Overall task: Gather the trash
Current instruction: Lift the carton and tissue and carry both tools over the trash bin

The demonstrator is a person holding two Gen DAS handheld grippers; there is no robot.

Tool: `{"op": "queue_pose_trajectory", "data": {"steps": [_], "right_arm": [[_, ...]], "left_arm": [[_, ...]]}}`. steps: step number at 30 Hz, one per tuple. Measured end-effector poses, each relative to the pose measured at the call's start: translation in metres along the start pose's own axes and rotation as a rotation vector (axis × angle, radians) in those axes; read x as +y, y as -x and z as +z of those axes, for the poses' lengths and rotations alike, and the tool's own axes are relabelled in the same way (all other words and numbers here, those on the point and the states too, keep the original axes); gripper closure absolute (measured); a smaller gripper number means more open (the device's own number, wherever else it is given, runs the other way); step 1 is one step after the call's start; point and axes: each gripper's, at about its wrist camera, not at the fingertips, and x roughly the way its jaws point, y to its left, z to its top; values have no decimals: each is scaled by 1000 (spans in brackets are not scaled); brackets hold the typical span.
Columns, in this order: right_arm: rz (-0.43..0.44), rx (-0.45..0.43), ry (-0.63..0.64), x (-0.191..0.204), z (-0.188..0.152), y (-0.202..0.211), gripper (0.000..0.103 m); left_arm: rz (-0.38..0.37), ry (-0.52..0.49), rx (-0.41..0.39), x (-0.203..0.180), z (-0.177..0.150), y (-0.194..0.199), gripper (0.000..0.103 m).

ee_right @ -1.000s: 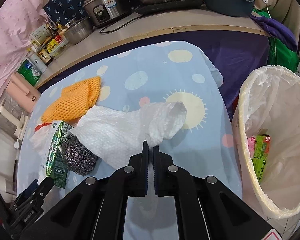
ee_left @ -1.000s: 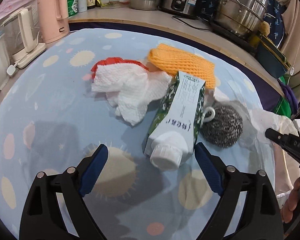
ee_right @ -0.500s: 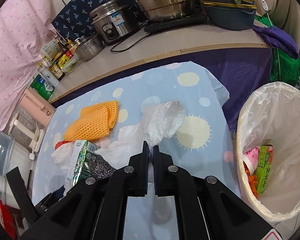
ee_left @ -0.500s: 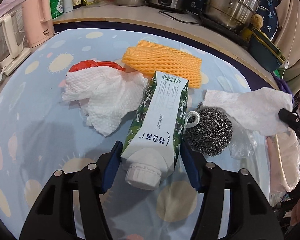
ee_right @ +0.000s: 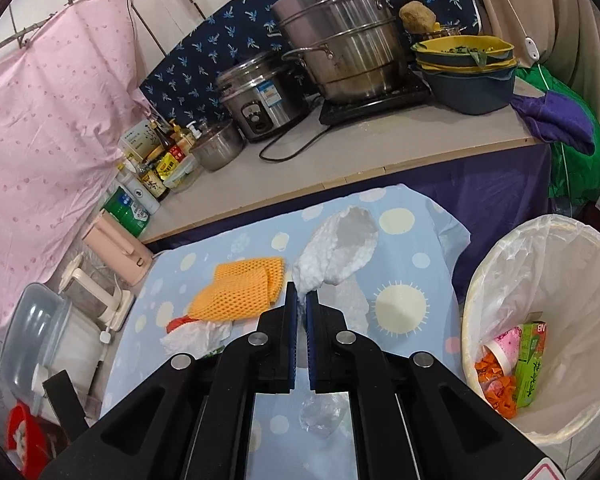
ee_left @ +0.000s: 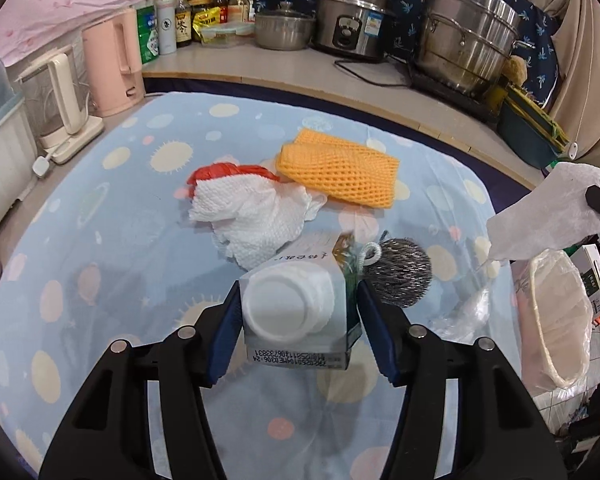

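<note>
Milk carton [ee_left: 300, 312] sits low-center in left wrist view, capped end turned toward the camera, long axis running away toward 12 o'clock, far end tipped down near the cloth. White cap faces the lens; barcode strip along the bottom edge. Left gripper [ee_left: 298, 330] jaws have just been closing and now stand about half open, blue pads pressed on both side walls of the carton, gripping it. Steel scourer [ee_left: 404, 276] lies just beside the carton at 2 o'clock. Crumpled white paper towel [ee_left: 252, 216] over a red scrap at 11 o'clock, orange foam net [ee_left: 340, 172] past it at 12, all on the blue spotted tablecloth [ee_left: 100, 240].

Right gripper [ee_right: 301, 300] clamped tight, pinching a corner of a white tissue [ee_right: 340, 248], which hangs off the table and extends toward 1 o'clock from the tips. Lined trash bin [ee_right: 548, 320] at 3 o'clock in right wrist view, green box and wrappers inside. Clear plastic scrap [ee_right: 322, 416] on the cloth under the right gripper.
</note>
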Motion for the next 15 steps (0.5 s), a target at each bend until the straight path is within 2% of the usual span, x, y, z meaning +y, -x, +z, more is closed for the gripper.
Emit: {"op": "queue_pose_trajectory", "data": {"steps": [7, 15], "right_arm": [[19, -69, -11, -9, 7, 39, 99], [-23, -91, -37, -38, 0, 64, 99]], "left_arm": [[-9, -4, -37, -9, -2, 37, 51], [-45, -54, -61, -34, -9, 69, 51]]}}
